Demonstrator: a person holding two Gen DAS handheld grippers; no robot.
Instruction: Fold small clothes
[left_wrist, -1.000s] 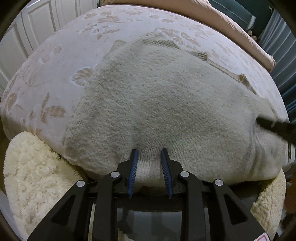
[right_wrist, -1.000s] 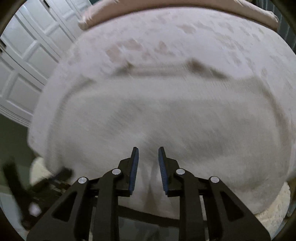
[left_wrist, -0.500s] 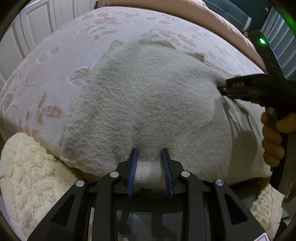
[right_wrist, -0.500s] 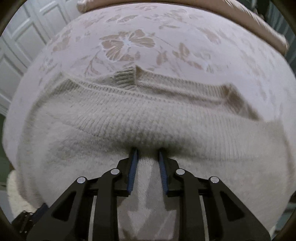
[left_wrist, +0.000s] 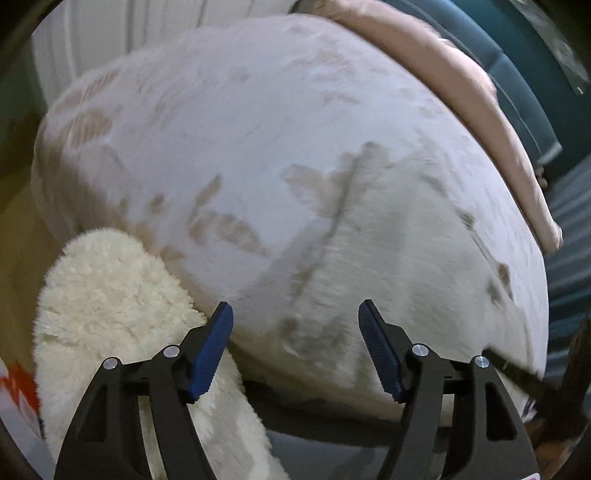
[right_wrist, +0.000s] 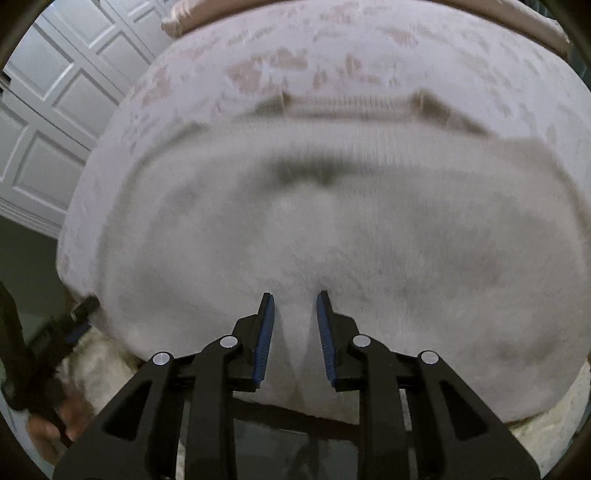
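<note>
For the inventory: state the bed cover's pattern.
Pale pink bed cover with tan flower and leaf prints, clearest in the right wrist view.

Both cams sat on the grippers, looking steeply down along the fingers at the bed (left_wrist: 258, 129) from its near edge, close in. Left cam faced the bed's left part, fluffy rug (left_wrist: 110, 295) below. Right cam sat nearly over the sweater (right_wrist: 332, 240), white panelled doors (right_wrist: 55, 110) at its left. Both views shared the sweater, the floral cover and the pink bedding (left_wrist: 461, 74) at the far end.
</note>
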